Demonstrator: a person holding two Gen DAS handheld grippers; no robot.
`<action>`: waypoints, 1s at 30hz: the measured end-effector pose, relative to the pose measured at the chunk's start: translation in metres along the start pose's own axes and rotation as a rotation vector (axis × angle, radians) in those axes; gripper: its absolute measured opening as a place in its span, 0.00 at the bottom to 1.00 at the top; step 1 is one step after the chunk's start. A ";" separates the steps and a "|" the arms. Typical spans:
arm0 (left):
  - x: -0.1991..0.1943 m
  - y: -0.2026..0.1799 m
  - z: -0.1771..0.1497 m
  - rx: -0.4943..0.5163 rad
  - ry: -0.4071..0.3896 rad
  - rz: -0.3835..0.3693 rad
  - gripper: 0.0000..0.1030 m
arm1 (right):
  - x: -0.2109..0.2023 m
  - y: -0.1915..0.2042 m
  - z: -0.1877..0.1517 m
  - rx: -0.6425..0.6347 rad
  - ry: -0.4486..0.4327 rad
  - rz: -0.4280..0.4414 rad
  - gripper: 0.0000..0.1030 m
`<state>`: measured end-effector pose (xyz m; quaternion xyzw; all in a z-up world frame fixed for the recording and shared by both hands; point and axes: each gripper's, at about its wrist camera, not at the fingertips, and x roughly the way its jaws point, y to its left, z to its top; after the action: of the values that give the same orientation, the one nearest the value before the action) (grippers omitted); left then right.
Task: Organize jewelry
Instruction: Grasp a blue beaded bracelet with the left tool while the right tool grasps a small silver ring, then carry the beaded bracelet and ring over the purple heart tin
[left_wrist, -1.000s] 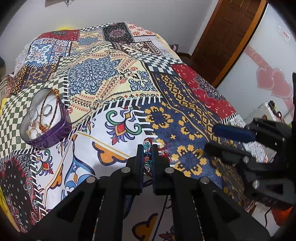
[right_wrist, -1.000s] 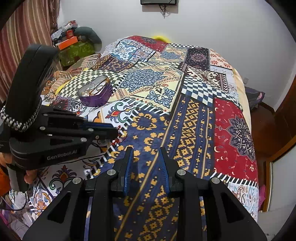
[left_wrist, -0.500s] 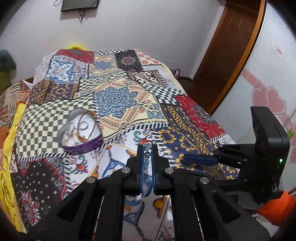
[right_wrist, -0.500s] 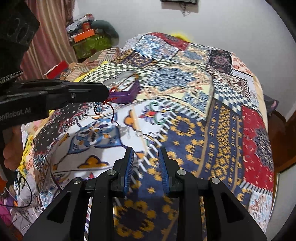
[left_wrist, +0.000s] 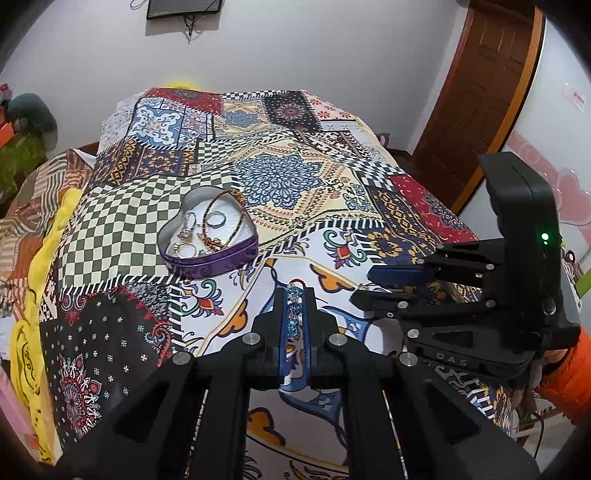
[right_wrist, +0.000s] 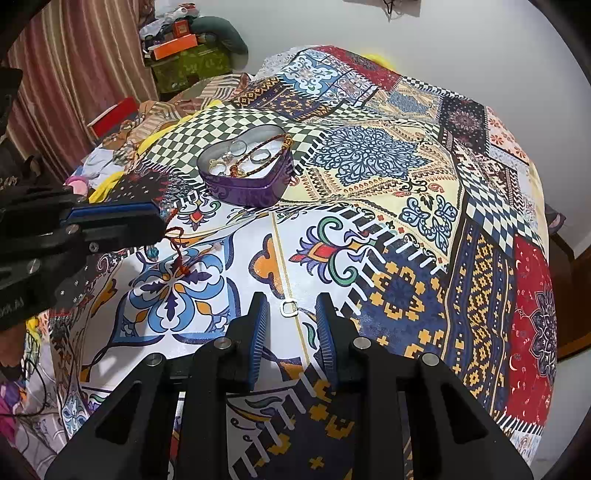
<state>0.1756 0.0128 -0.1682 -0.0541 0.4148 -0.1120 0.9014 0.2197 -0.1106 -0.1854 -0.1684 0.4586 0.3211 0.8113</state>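
In the left wrist view, the left gripper (left_wrist: 294, 295) at the lower centre is clenched on a beaded bracelet (left_wrist: 293, 310) (blue-green beads with a red cord). The purple heart-shaped tin (left_wrist: 210, 254) sits left of centre on the patchwork bedspread (left_wrist: 280, 177), with rings and a necklace inside. The right gripper (left_wrist: 373, 284) comes in from the right side.

In the right wrist view, the right gripper (right_wrist: 291, 314) at the lower centre has its jaws apart and grasps nothing; a small metal ring (right_wrist: 288, 308) lies on the bedspread (right_wrist: 406, 206) between the fingertips. The tin (right_wrist: 247, 184) is above centre. The left gripper (right_wrist: 157, 221) at the left edge holds the bracelet (right_wrist: 177, 251), which hangs down.
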 end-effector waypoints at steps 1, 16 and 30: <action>0.000 0.001 0.000 -0.003 0.000 0.001 0.05 | 0.000 0.001 -0.001 -0.003 -0.001 0.005 0.20; -0.009 0.002 0.002 -0.014 -0.035 0.021 0.05 | -0.020 -0.013 0.012 0.076 -0.071 -0.004 0.08; -0.028 0.015 0.039 -0.006 -0.161 0.077 0.05 | -0.056 -0.001 0.059 0.062 -0.237 0.022 0.08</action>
<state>0.1897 0.0347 -0.1247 -0.0498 0.3429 -0.0713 0.9353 0.2370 -0.0986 -0.1065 -0.0992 0.3712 0.3332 0.8610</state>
